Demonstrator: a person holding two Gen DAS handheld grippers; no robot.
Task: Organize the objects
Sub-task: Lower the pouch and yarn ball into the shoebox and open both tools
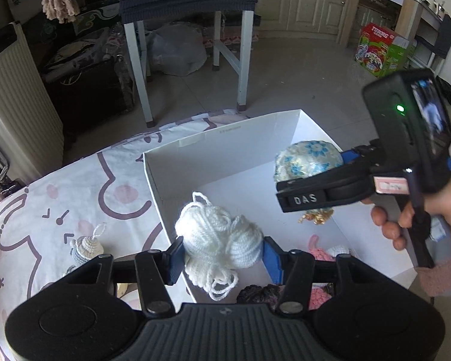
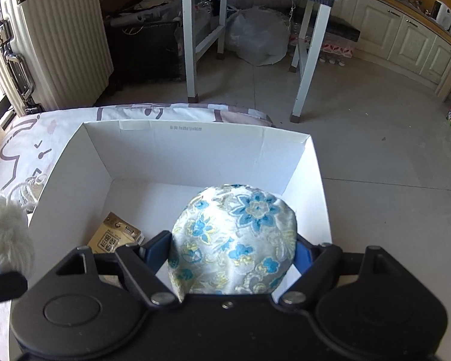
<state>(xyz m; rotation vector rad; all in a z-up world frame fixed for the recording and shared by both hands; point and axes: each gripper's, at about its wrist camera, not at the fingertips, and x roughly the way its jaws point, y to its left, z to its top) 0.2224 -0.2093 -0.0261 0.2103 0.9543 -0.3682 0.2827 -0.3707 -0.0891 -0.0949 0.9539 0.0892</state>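
Observation:
My left gripper (image 1: 224,252) is shut on a ball of white yarn (image 1: 216,231), its blue pads pressing both sides, above the near left corner of an open white cardboard box (image 1: 225,144). The yarn also shows at the left edge of the right wrist view (image 2: 6,240). My right gripper (image 2: 231,251) is shut on a rounded pouch of blue-flowered fabric (image 2: 234,225) over the box (image 2: 177,150). In the left wrist view, a hand holds that right gripper (image 1: 309,194) with the pouch (image 1: 308,158) and a gold tassel (image 1: 314,216) hanging below it.
A brown packet (image 2: 114,234) and pink crochet pieces (image 1: 318,252) lie in the box, which sits on a patterned bed sheet (image 1: 75,198). A small crochet figure (image 1: 85,248) lies on the sheet. Beyond are white table legs (image 2: 191,60), a ribbed suitcase (image 2: 51,45) and a colourful carton (image 1: 381,51).

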